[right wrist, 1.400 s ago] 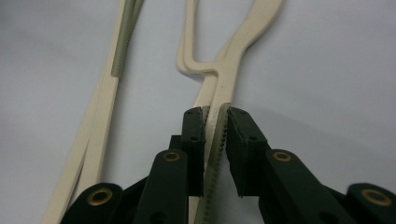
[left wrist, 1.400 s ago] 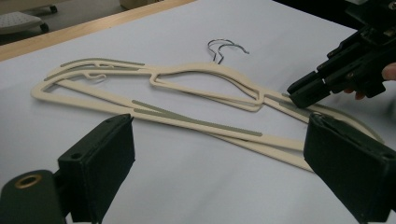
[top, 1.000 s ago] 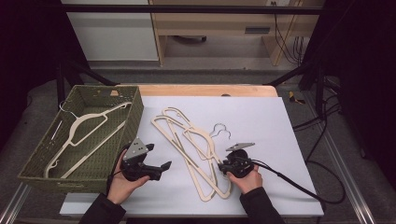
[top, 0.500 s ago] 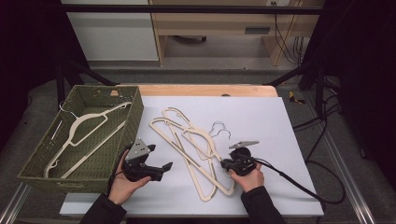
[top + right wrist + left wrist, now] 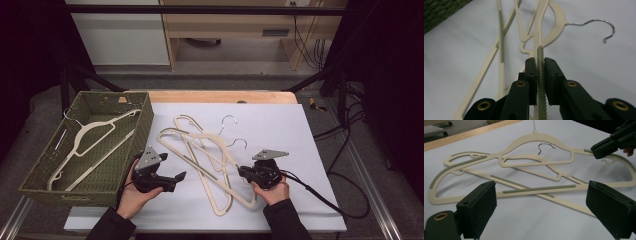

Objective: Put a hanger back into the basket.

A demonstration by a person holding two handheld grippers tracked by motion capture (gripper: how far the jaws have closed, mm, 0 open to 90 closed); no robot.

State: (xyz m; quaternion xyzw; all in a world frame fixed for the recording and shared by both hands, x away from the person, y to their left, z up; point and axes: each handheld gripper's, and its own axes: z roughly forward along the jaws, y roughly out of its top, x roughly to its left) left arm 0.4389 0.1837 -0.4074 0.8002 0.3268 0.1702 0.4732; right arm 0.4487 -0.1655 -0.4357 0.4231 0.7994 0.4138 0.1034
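On the white tabletop (image 5: 320,130), the right tool (image 5: 540,75), its jaws just drawn together, is clamped on the ribbed shoulder of a cream plastic hanger with a metal hook (image 5: 541,35), which lies crossed over two more cream hangers (image 5: 185,145). The left tool (image 5: 541,212) rests nearby, jaws wide apart and gripping nothing. A woven green basket (image 5: 35,180) beside it contains another cream hanger (image 5: 95,135).

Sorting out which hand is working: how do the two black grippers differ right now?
The right gripper is shut on the ridged shoulder of a cream plastic hanger; the left gripper stands wide open with nothing between its pads. The right gripper's jaws have just been closing on that hanger, which lies on the white table, while the left gripper hovers short of the hangers. Both are hand-held.
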